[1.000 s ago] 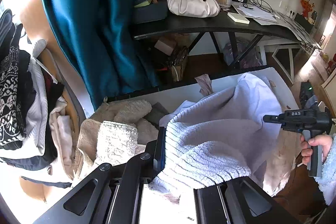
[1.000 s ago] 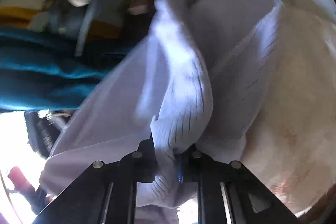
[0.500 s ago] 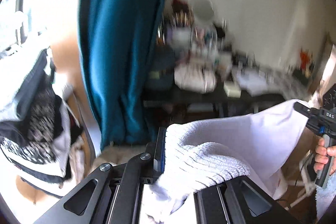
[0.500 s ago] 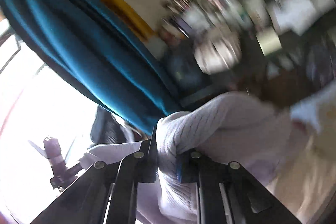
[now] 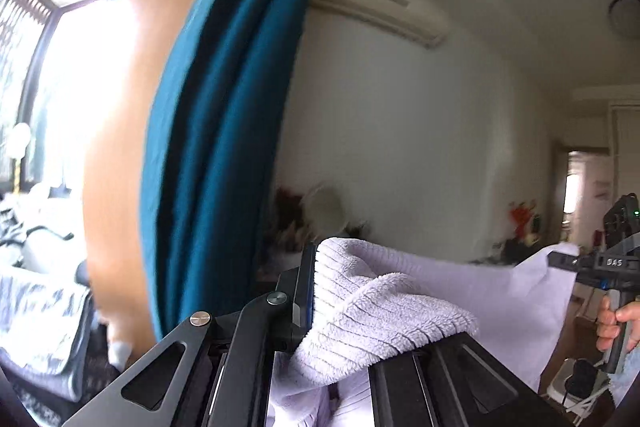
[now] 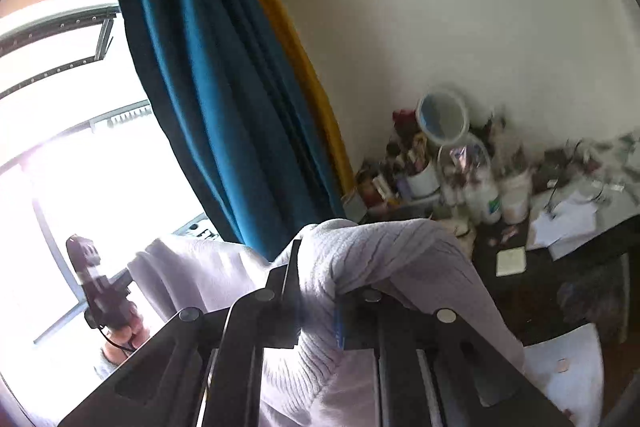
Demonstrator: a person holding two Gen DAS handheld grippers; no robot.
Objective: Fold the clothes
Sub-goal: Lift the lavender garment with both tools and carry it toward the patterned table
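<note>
A pale lilac ribbed fleece garment (image 5: pixel 384 311) hangs stretched in the air between both grippers. My left gripper (image 5: pixel 320 291) is shut on one bunched edge of it. My right gripper (image 6: pixel 320 283) is shut on the other edge, where the garment (image 6: pixel 392 255) folds over its fingers. In the left wrist view the right gripper (image 5: pixel 560 261) shows at the far right, held by a hand (image 5: pixel 616 323). The right wrist view has the left gripper's body (image 6: pixel 100 287) at lower left, its fingertips hidden behind cloth.
A teal curtain (image 5: pixel 224 115) hangs close on the left, beside a bright window (image 6: pixel 60 147). A dark desk (image 6: pixel 560 259) crowded with bottles, jars and papers stands at the right. Clothes (image 5: pixel 36 299) are heaped at lower left. A white surface (image 6: pixel 568 367) lies below.
Both grippers rose sharply with the garment, lifting it off the white surface. The views swung from looking down to looking level at the wall. The cloth now hangs spread between them.
</note>
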